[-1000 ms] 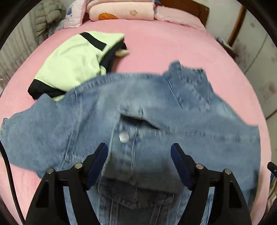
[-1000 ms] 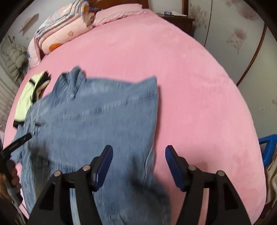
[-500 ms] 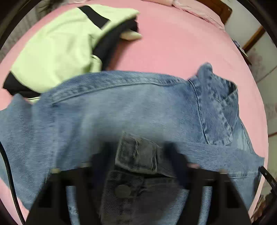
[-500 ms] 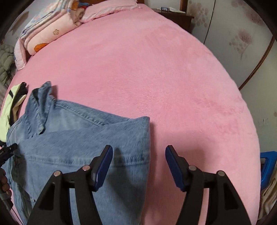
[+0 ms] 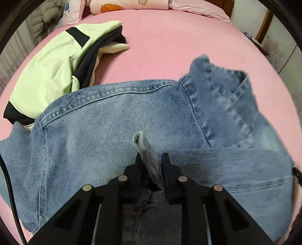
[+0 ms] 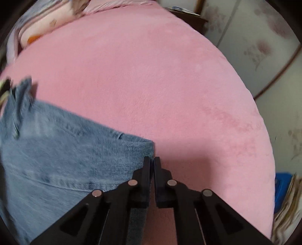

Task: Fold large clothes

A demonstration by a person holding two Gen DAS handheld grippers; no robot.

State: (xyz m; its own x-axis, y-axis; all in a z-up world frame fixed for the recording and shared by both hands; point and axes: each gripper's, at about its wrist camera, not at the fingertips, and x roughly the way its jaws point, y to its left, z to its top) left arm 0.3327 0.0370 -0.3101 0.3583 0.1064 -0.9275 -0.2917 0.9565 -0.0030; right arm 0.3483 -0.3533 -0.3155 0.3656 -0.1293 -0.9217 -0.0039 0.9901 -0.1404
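A blue denim jacket lies spread on the pink bed, collar to the right. My left gripper is shut on a raised fold of the jacket's front edge near its middle. In the right wrist view the jacket fills the lower left. My right gripper is shut at the jacket's right corner edge; the cloth seems pinched between the fingers, though the contact is partly hidden.
A light green and black garment lies folded on the bed left of the jacket. Pillows and bedding are stacked at the head. A wall and wardrobe stand beyond the bed's right edge.
Both grippers were open above the jacket; both have come down and closed, the left on a fold of the front edge, the right at the jacket's right corner.
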